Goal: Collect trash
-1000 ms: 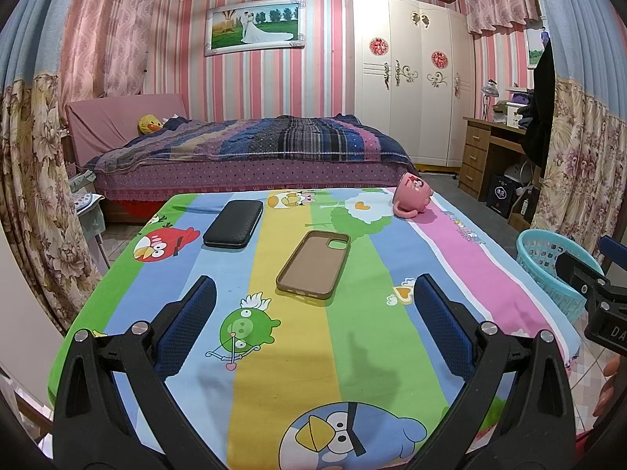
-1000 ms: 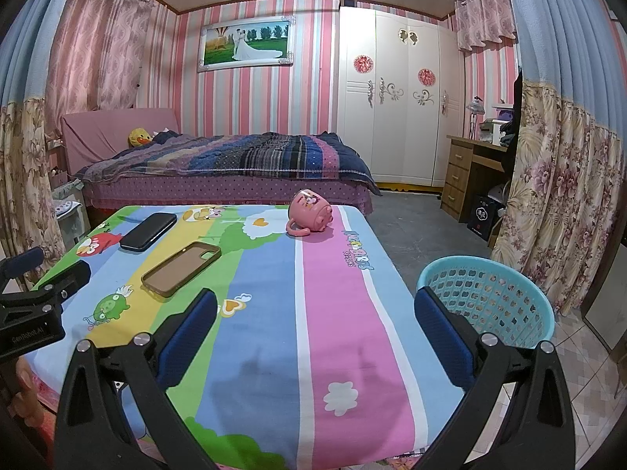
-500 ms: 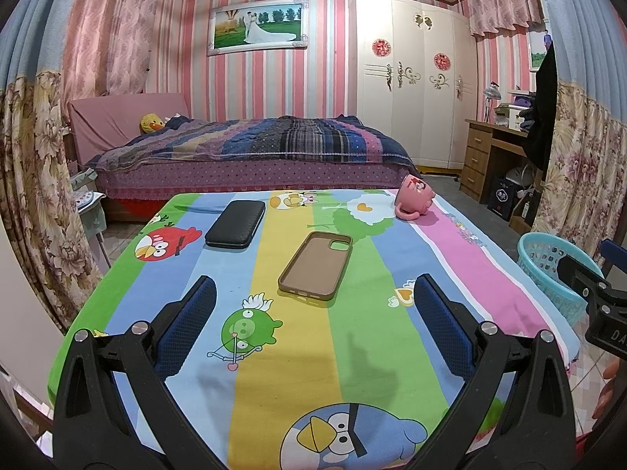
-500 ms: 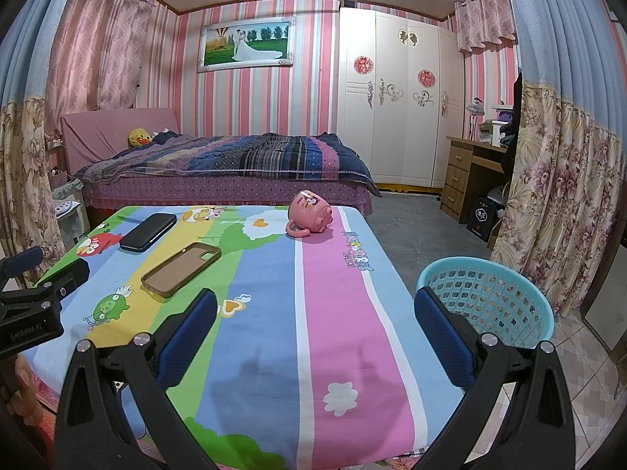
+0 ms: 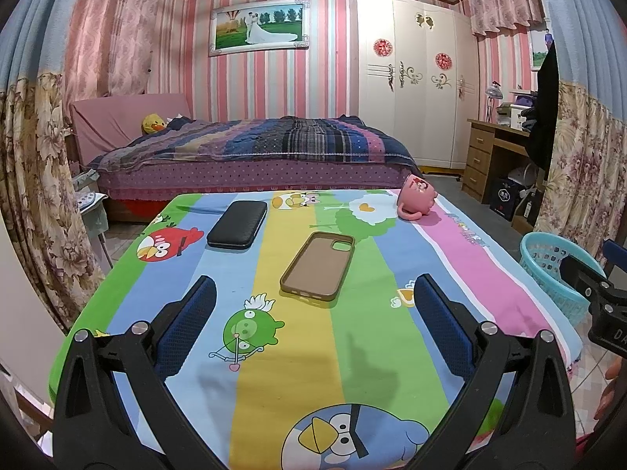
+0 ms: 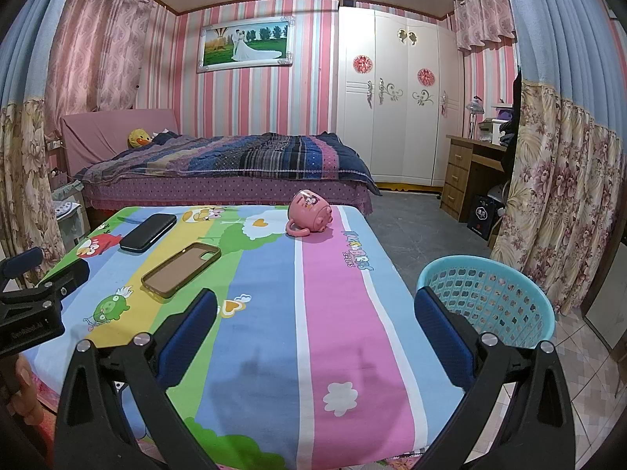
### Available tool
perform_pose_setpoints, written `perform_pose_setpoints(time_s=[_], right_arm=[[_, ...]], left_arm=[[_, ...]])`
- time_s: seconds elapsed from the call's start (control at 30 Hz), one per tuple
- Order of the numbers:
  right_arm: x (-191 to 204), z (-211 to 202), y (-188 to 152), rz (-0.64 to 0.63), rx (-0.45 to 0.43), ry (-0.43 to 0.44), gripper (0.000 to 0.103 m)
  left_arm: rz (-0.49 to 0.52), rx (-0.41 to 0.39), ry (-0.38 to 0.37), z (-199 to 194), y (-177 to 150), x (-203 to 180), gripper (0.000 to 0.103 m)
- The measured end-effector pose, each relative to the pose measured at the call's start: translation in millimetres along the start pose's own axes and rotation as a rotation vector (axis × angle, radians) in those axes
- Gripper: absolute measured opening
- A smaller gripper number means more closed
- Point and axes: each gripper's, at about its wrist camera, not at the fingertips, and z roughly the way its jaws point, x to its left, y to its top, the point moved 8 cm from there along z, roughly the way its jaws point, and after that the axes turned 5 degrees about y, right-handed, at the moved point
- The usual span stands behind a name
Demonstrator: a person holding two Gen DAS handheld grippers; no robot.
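A table with a striped cartoon-bird cloth (image 5: pixel 352 352) (image 6: pixel 266 352) bears a brown phone case (image 5: pixel 318 264) (image 6: pixel 181 268), a black case (image 5: pixel 237 224) (image 6: pixel 148 232) and a pink mug lying on its side (image 5: pixel 417 202) (image 6: pixel 309 213). A turquoise basket (image 6: pixel 490 299) (image 5: pixel 552 270) stands on the floor right of the table. My left gripper (image 5: pixel 313 313) is open and empty above the table's near edge. My right gripper (image 6: pixel 315 321) is open and empty over the table's right part, beside the basket.
A bed (image 5: pixel 254 152) stands behind the table. A white wardrobe (image 5: pixel 415 78) and a wooden desk (image 5: pixel 493 156) are at the back right. Flowered curtains (image 6: pixel 560 203) hang on both sides. The floor right of the table is tiled.
Both grippers stay open and almost still. The left wrist view has shifted very slightly.
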Motion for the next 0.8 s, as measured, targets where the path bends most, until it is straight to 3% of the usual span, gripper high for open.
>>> perform_pose_setpoints(time_s=[0.8], right_arm=[[-0.8, -0.3, 0.9, 0.007, -0.003, 0.000, 0.098]], left_arm=[[0.002, -0.001, 0.002, 0.0, -0.2, -0.6, 0.098]])
